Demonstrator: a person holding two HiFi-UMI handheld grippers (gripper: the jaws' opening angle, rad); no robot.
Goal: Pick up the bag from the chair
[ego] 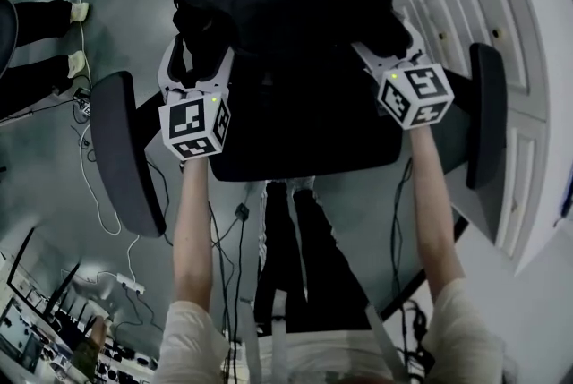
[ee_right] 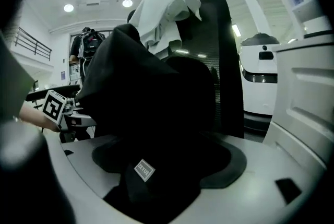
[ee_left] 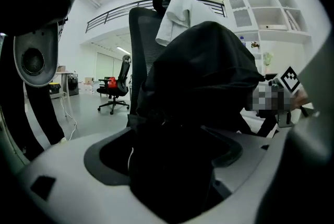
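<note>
Left gripper (ego: 195, 51) and right gripper (ego: 391, 40) each clamp jaws on the black bag (ego: 295, 11); office chair (ego: 309, 136) at centre.

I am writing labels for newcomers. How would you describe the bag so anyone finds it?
Look at the black office chair. Against its back sits the bag, held by the left gripper and right gripper. Unlike the white cloth above, it is black and bulky.
</note>
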